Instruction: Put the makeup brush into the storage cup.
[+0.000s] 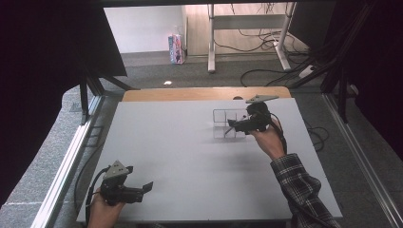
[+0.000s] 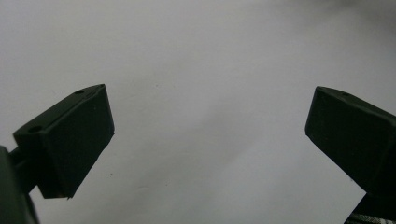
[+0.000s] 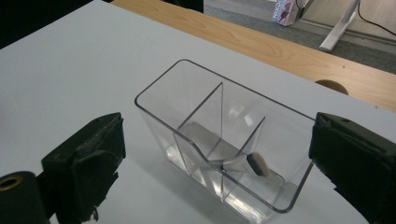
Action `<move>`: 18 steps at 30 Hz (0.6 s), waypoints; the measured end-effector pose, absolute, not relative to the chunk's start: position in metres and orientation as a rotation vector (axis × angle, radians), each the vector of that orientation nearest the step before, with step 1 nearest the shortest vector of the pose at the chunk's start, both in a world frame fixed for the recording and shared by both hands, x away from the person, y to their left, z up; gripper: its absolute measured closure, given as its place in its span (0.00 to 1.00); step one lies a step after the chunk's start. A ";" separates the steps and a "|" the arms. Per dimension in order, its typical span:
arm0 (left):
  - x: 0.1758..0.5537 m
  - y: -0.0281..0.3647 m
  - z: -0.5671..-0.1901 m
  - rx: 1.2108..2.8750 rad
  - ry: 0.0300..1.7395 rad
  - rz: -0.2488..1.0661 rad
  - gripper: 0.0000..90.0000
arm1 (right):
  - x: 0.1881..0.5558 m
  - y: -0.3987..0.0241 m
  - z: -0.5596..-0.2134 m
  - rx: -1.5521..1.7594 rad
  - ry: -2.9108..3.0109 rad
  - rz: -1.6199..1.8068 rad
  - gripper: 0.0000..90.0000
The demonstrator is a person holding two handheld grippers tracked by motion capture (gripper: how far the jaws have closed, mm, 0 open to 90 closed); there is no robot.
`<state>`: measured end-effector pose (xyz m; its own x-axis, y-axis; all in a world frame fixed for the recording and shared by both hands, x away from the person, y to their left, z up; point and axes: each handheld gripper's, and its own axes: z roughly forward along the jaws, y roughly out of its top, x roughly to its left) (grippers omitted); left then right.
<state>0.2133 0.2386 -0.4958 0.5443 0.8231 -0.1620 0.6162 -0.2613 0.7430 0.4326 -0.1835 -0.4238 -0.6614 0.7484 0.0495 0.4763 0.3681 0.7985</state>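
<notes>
I have the right gripper [image 1: 234,127] poised over the clear divided box [image 3: 224,140] at the far right of the table [image 1: 180,152], jaws wide and empty, likely placed for access. A small dark-and-white piece [image 3: 258,165] lies in one compartment. The left gripper [image 1: 146,187] waits near me, spread wide and empty.

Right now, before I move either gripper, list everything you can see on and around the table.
Clear organiser: one, transparent, three compartments, far right of the table, in front of the right gripper.
Small object: one, dark with a pale face, lying in an end compartment of the organiser; too small to identify.
Table: one, grey-white top with a wooden strip along the far edge.
Carton: one, pink and blue, on the floor beyond the table.
Desk frame: one, white legs, with black cables on the floor around it.
Left gripper: black, open, over bare table at near left.
Right gripper: black, open, facing the organiser.
Sleeve: one, plaid, right forearm.
</notes>
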 end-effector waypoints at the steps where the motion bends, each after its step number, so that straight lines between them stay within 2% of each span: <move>1: 0.213 0.239 -0.496 1.983 1.163 0.328 0.02 | 0.432 -0.184 -0.424 1.080 2.313 1.181 0.03; 18: 0.213 0.238 -0.496 1.990 1.160 0.331 0.02 | 0.414 -0.194 -0.422 1.052 2.343 1.147 0.02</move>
